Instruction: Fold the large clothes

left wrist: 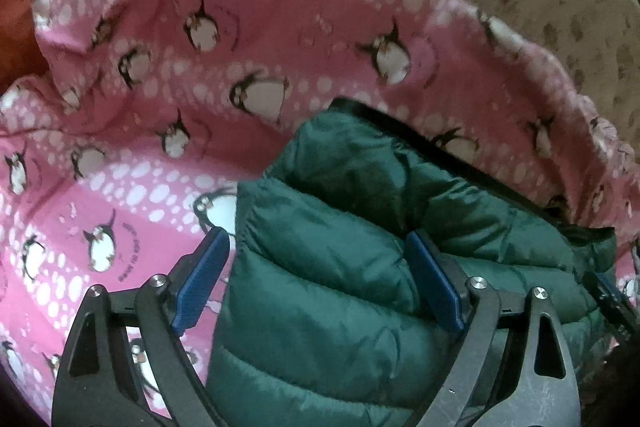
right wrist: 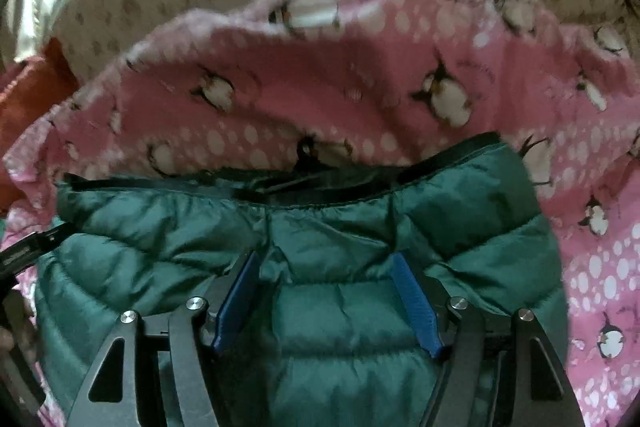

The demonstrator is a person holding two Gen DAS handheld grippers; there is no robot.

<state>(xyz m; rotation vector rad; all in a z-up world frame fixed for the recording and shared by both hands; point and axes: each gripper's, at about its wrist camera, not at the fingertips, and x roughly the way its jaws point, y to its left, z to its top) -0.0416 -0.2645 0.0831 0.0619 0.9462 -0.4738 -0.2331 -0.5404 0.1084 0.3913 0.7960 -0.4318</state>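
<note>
Jacket (right wrist: 340, 307), dark green, quilted, puffy, on penguin-print pink blanket (right wrist: 320, 99)

Printed matter in both wrist views. The pink penguin-print blanket (left wrist: 168, 163) carries short curved lines of dark lettering beside several penguins. The clearest line lies near the left tool finger in the left wrist view, arching to the right of a penguin (left wrist: 100, 243); its letters are too small and blurred to read. A similar faint arc of script sits beside a far-right penguin (right wrist: 444, 99) in the right wrist view, also illegible. The green quilted jacket (right wrist: 340, 307) shows no readable label or brand.
</note>
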